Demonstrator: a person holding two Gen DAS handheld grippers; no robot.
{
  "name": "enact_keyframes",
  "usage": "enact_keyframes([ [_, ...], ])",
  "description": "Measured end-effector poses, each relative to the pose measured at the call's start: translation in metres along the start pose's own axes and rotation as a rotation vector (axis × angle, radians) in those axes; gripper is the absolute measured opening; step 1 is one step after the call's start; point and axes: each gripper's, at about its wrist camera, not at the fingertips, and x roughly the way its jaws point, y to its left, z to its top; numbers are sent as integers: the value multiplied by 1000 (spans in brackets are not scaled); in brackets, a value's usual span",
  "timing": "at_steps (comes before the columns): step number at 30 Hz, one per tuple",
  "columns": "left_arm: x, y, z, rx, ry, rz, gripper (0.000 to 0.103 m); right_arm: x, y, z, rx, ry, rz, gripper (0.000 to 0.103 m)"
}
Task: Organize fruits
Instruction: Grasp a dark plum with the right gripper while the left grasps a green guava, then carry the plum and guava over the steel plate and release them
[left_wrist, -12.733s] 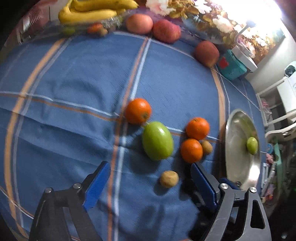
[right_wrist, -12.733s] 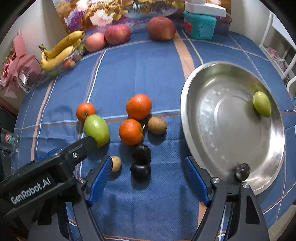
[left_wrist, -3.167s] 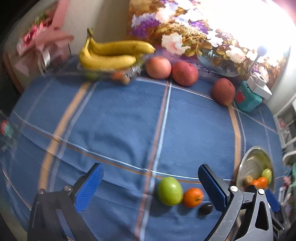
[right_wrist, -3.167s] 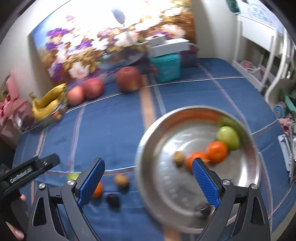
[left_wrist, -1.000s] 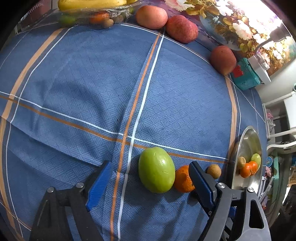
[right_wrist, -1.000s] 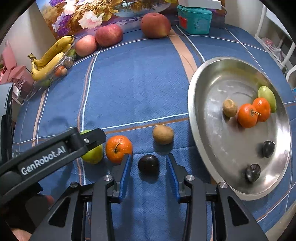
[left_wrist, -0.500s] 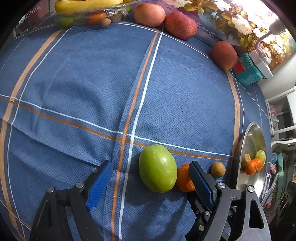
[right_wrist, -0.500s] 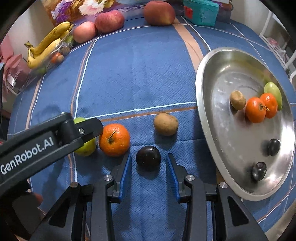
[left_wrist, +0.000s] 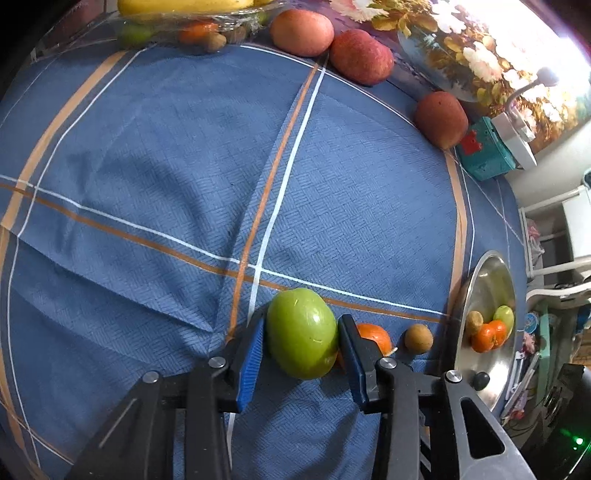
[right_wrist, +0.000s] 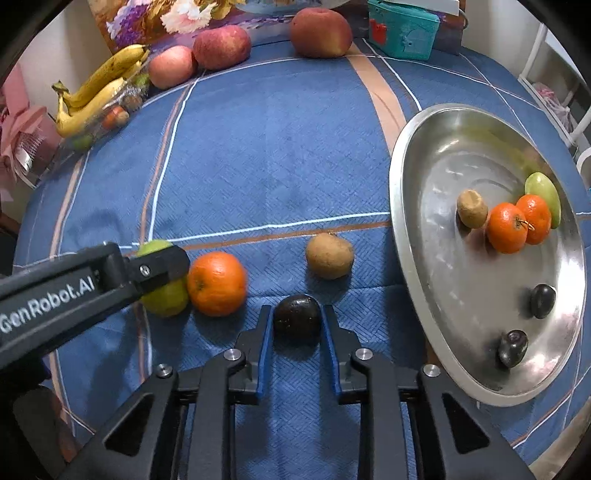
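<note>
Left gripper jaws closing around green fruit; pads seemingly touching; orange beside it.

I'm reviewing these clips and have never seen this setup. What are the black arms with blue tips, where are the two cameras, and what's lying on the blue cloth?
No robot here: a person holds a pair of hand tongs in each hand, each with a camera looking along its fingers. The left view shows the left tongs closing around a big green fruit; their blue pads sit at its sides. The right view shows the right tongs shut on a dark plum. Still loose on the blue tablecloth lie an orange and a brown kiwi. The steel tray already holds two oranges, a kiwi, a small green fruit and two plums. Apples and bananas sit at the far edge.
</note>
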Motion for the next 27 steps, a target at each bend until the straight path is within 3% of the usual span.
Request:
enact_keyframes([
  [4, -8, 6, 1, -42, -4, -62, 42, -7, -2, 3, 18, -15, 32, 25],
  [15, -58, -1, 6, -15, -114, -111, 42, -47, -15, 6, 53, -142, 97, 25],
  [27, -55, -22, -4, 14, -101, -148, 42, -58, -72, 6, 175, -178, 86, 25],
])
